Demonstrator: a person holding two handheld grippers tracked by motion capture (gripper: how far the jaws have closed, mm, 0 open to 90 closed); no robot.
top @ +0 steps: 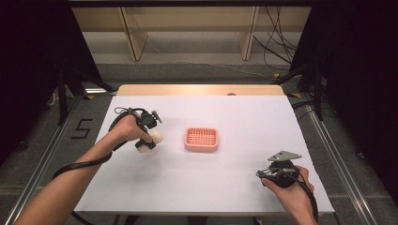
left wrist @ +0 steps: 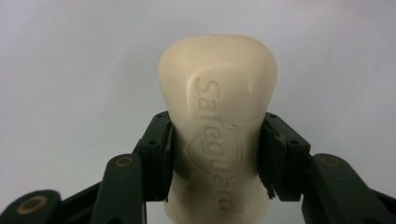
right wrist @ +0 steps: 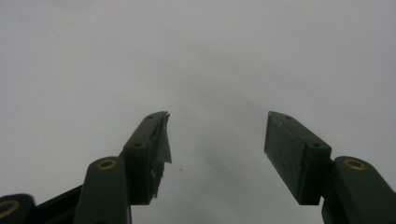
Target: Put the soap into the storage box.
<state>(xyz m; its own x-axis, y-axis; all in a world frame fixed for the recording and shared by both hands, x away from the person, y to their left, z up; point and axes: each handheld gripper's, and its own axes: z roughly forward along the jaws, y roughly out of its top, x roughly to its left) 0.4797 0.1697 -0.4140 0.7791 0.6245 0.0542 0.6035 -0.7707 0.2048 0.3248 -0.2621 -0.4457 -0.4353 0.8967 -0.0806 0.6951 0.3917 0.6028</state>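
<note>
left gripper [left wrist: 215, 158] has its jaws clamped on a cream soap bar [left wrist: 217, 112]; right gripper [right wrist: 217, 140] jaws wide open, holding nothing; pink soap dish [top: 201, 139] sits on the bench

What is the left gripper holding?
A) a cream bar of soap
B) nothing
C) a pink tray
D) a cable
A: in the left gripper view the fingers press both sides of the soap, while the pink tray sits apart on the table.

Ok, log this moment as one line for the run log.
left gripper: shut on soap bar | right gripper: open, empty | pink soap dish: empty, mid-table
</note>
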